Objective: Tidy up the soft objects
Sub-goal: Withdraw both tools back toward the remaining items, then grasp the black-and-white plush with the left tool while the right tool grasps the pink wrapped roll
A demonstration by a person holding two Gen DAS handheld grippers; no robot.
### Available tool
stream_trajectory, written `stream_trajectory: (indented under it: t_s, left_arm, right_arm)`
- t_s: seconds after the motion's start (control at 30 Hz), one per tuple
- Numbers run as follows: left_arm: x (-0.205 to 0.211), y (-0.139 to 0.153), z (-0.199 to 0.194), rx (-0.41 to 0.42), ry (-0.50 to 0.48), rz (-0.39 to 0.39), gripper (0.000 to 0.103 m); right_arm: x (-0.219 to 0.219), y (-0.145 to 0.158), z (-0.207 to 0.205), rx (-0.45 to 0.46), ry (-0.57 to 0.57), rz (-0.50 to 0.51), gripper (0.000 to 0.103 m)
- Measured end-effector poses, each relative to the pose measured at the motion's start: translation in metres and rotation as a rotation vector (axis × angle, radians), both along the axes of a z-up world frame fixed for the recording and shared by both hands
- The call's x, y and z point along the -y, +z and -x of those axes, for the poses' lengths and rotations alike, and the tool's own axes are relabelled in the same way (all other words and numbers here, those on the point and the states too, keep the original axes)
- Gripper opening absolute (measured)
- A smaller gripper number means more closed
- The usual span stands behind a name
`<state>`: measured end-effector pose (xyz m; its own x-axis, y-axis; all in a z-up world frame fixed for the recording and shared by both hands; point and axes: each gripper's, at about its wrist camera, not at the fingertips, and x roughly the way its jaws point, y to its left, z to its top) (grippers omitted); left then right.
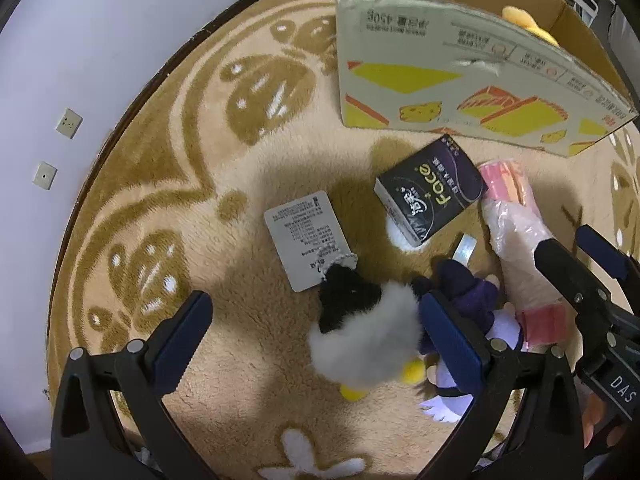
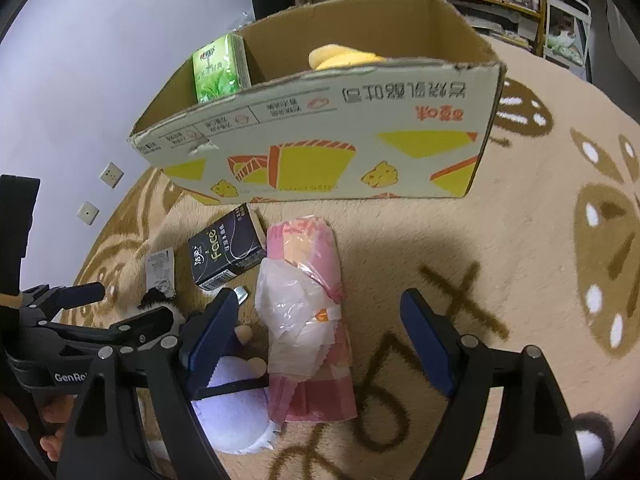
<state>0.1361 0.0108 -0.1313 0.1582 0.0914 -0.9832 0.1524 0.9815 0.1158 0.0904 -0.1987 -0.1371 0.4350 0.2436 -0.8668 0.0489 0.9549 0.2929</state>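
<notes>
A grey and black plush toy [image 1: 360, 332] with yellow feet and a white tag [image 1: 306, 240] lies on the carpet between the open fingers of my left gripper [image 1: 316, 340]. A purple plush doll [image 1: 472, 304] lies beside it, also in the right wrist view [image 2: 236, 412]. A pink tissue pack in clear plastic [image 2: 308, 320] lies between the open fingers of my right gripper [image 2: 320, 340]. A black tissue box [image 1: 432, 192] lies near the cardboard box [image 2: 320, 136], which holds a green pack [image 2: 218, 66] and a yellow plush [image 2: 344, 58].
The patterned beige carpet [image 1: 240, 160] ends at a white wall [image 1: 80, 60] with two sockets on the left. Shelves and a cart [image 2: 560, 8] stand behind the cardboard box. My right gripper shows at the right of the left wrist view [image 1: 596, 264].
</notes>
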Motion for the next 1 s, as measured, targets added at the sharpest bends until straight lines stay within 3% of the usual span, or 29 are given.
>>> stream_trajectory:
  t_s: [0.43, 0.57, 0.67, 0.83, 1.0]
  left_arm:
    - [0.0, -0.017, -0.006, -0.028, 0.006, -0.011, 0.102]
    - [-0.001, -0.027, -0.008, -0.072, 0.005, -0.016, 0.09]
    - [0.001, -0.032, -0.008, -0.086, -0.01, -0.028, 0.088]
    - [0.005, -0.033, -0.006, -0.09, -0.03, -0.012, 0.075]
    - [0.014, -0.028, -0.004, -0.068, -0.041, -0.013, 0.049]
  right_arm:
    - [-0.012, -0.023, -0.012, -0.051, 0.039, -0.009, 0.065]
    - [-0.012, -0.025, -0.013, -0.052, 0.037, -0.007, 0.063]
    - [-0.012, -0.026, -0.013, -0.055, 0.036, -0.006, 0.062]
    - [-0.008, -0.033, -0.014, -0.081, 0.019, -0.036, 0.063]
    - [-0.009, -0.035, -0.013, -0.09, 0.022, -0.025, 0.062]
